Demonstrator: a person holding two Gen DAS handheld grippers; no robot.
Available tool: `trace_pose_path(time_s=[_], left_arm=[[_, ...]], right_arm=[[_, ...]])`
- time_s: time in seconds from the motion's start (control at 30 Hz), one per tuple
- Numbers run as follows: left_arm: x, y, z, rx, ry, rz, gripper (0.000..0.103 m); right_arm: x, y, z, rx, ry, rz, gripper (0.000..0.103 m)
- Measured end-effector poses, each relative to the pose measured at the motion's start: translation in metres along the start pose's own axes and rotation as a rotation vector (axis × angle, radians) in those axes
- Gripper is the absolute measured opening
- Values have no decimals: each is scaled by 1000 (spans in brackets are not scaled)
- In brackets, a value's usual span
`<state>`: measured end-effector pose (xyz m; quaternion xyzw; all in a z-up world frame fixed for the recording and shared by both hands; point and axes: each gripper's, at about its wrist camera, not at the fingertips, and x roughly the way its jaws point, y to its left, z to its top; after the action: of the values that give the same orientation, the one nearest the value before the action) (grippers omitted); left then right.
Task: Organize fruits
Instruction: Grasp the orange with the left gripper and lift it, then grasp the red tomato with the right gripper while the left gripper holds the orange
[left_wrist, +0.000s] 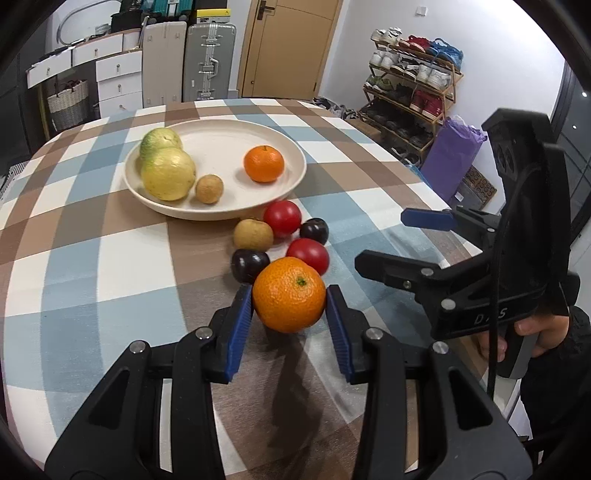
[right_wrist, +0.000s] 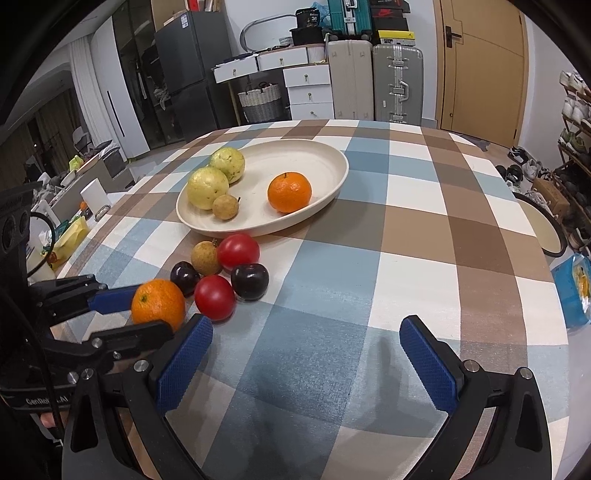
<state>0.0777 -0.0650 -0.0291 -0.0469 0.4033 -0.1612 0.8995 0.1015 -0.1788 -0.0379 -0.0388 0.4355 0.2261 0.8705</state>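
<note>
1. Up close in the left wrist view, the left claw has its two blue pads pressed on either side of a bright orange mandarin with pitted skin and a small green stem scar, low over the checked counter.
2. Just behind the mandarin lie five loose fruits in a tight cluster: two red tomatoes, two dark plums and one brown longan.
3. Farther back, a cream plate holds four fruits: two yellow-green guavas, a second longan and a second mandarin.
4. At the right edge, the right claw is held by a hand, its fingers spread apart.
5. Next, in the right wrist view, the right claw stands wide open over bare cloth with nothing between its pads.
6. To its left, the gripped mandarin sits between the left claw's fingers, touching a tomato.
7. Counts match: five loose fruits, four in the plate.
</note>
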Motion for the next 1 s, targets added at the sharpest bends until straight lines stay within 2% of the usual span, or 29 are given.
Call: trace_pose_path(time_s=[0.3, 0.4, 0.47, 0.6, 0.8, 0.87, 1.0], left_arm=[[-21, 23, 1, -36, -39, 47, 37], [-24, 31, 1, -49, -51, 68, 37], [-27, 36, 1, -52, -57, 85, 37], [-29, 46, 1, -72, -69, 103, 37], [-28, 58, 2, -100, -73, 115, 37], [-28, 60, 1, -101, -76, 117, 37], [-28, 61, 2, -103, -78, 115, 37]], right_arm=[[9, 21, -2, -43, 32, 32, 102], [13, 29, -2, -48, 44, 53, 96], [15, 33, -2, -48, 59, 71, 87], [20, 43, 0, -60, 67, 90, 82], [22, 57, 2, -82, 65, 126, 69], [22, 59, 2, -79, 62, 133, 60], [23, 61, 4, -82, 58, 146, 57]])
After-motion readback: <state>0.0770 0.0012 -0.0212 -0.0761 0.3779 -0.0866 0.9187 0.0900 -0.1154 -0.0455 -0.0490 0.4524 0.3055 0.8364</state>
